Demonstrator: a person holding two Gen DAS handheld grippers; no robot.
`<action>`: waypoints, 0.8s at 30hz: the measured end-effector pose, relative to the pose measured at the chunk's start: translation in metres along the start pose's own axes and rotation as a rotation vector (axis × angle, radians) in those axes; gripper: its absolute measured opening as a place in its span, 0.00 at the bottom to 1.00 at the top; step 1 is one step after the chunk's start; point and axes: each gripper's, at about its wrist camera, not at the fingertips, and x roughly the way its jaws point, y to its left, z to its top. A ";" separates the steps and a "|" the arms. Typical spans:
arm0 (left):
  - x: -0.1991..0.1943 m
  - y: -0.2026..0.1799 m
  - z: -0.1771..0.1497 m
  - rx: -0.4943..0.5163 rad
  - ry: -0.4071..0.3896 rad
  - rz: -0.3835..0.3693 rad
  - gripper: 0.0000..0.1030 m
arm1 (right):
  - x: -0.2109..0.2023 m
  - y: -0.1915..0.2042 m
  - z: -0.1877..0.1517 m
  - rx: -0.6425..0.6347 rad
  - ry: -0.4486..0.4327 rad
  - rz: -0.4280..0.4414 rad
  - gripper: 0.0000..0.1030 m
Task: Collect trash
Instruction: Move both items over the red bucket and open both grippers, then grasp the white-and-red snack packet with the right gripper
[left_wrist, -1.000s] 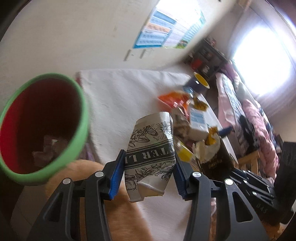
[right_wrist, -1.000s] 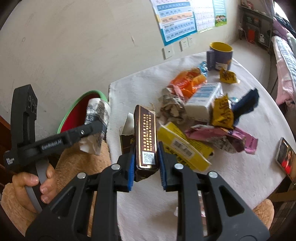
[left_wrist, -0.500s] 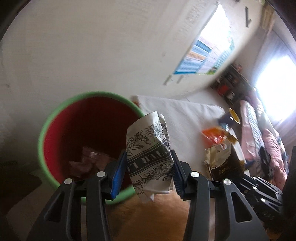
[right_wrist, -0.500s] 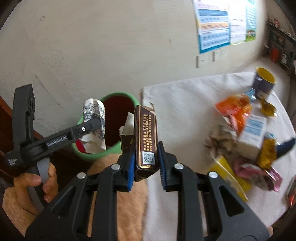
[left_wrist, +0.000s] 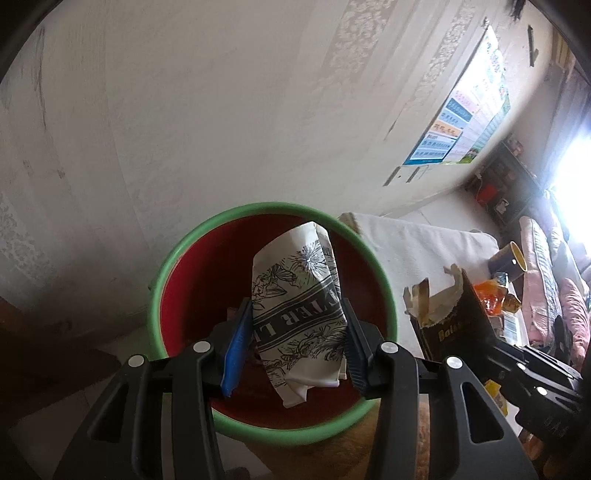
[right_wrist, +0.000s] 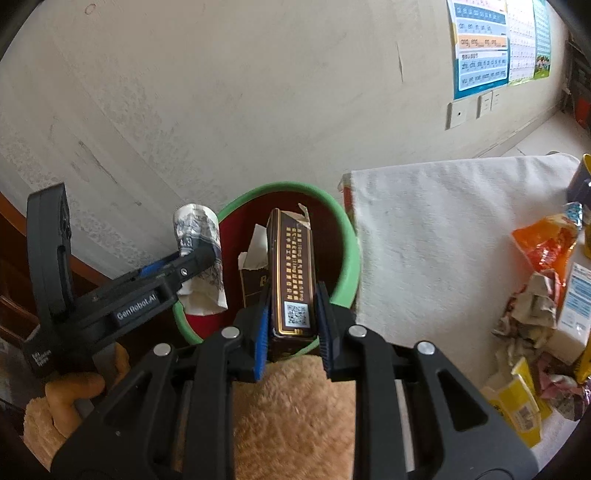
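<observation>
step: disposal. left gripper (left_wrist: 293, 345) clenched on the crumpled white printed paper cup (left_wrist: 301, 310), right gripper (right_wrist: 291, 341) on the brown carton (right_wrist: 293, 273), both over the near red, green-rimmed bin (left_wrist: 384, 291). next: release both.

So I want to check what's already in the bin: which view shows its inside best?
The left wrist view: it looks down into the bin, showing its red wall and some trash at the bottom, partly hidden by the held paper cup. In the right wrist view the brown box and the cup block most of the inside.

Pale wall (left_wrist: 229, 110), bright window (left_wrist: 576, 173)
</observation>
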 end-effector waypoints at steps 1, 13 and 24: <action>0.002 0.001 0.000 -0.005 0.009 0.003 0.47 | 0.003 0.000 0.001 0.006 0.003 0.011 0.26; 0.004 -0.007 -0.015 -0.023 0.044 -0.020 0.58 | -0.014 -0.014 -0.012 0.044 -0.024 0.024 0.43; -0.007 -0.084 -0.039 0.121 0.087 -0.140 0.58 | -0.088 -0.093 -0.076 0.087 -0.051 -0.122 0.43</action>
